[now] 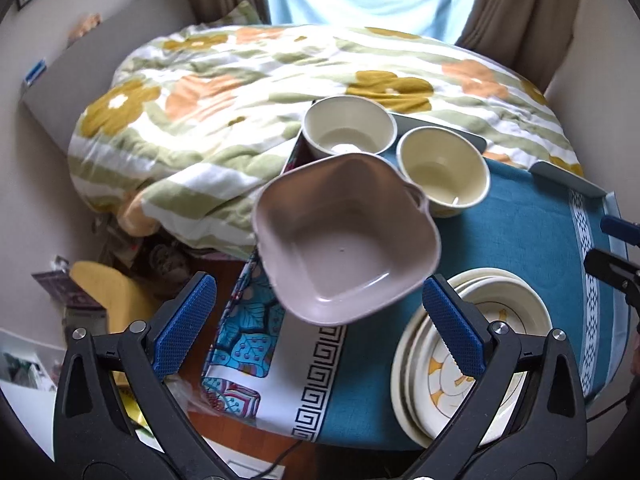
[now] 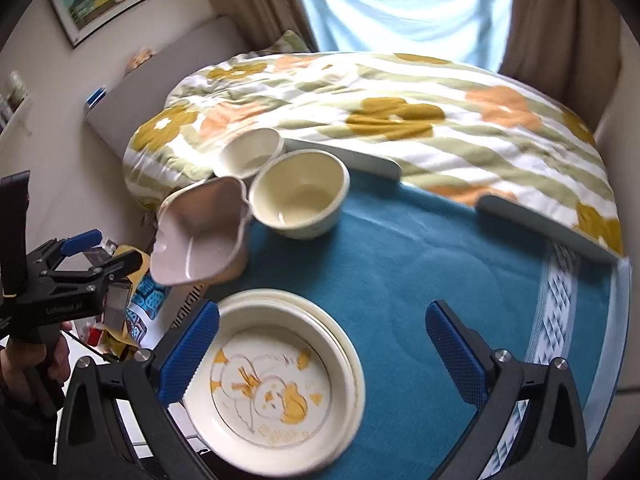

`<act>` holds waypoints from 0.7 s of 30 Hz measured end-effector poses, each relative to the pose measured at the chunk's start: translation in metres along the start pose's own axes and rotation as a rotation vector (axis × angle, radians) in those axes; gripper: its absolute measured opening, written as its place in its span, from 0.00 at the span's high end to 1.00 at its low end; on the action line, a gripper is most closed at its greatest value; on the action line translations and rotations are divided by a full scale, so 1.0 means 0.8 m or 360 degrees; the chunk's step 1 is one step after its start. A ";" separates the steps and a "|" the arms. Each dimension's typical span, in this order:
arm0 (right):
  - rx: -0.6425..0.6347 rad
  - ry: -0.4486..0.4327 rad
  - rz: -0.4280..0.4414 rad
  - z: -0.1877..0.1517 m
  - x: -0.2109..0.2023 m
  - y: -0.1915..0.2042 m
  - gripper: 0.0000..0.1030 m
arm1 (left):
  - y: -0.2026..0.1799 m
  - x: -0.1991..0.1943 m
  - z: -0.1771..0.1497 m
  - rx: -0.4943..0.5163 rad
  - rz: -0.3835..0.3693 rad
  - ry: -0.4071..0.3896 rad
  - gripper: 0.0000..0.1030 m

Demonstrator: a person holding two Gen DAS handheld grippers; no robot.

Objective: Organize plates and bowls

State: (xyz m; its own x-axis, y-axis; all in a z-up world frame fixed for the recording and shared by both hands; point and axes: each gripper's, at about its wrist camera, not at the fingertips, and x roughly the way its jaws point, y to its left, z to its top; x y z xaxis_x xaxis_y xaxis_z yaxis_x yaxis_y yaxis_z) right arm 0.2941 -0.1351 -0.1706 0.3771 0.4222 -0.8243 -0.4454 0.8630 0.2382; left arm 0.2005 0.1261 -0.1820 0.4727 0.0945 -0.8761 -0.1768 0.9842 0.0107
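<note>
Pink square bowl (image 1: 344, 236) | tilted, mouth toward left tongs (image 1: 320, 320) | tongs spread

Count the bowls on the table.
3. A pink square bowl tilted at the table's left edge, and two cream round bowls behind it: one far left, one to its right. None looks hidden.
</note>
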 end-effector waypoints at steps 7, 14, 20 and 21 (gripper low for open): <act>-0.0138 0.0239 0.0144 0.038 0.100 0.063 0.06 | 0.041 0.061 0.005 -0.0132 -0.0155 0.0194 0.27; -0.0093 0.0468 0.0210 0.046 0.188 0.085 0.50 | 0.052 0.131 0.009 -0.0133 -0.0273 0.0369 0.50; -0.0049 0.0517 0.0226 0.055 0.216 0.090 0.67 | 0.053 0.158 0.021 -0.0093 -0.0305 0.0401 0.51; -0.0049 0.0515 0.0225 0.056 0.218 0.091 0.68 | 0.053 0.160 0.023 -0.0085 -0.0309 0.0403 0.51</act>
State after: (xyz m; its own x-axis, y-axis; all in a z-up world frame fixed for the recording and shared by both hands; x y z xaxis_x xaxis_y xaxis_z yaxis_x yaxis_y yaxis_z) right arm 0.3635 0.0137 -0.2739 0.0354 0.4228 -0.9055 -0.5012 0.7914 0.3499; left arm 0.2694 0.1824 -0.2853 0.2734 -0.1411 -0.9515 -0.1526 0.9703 -0.1877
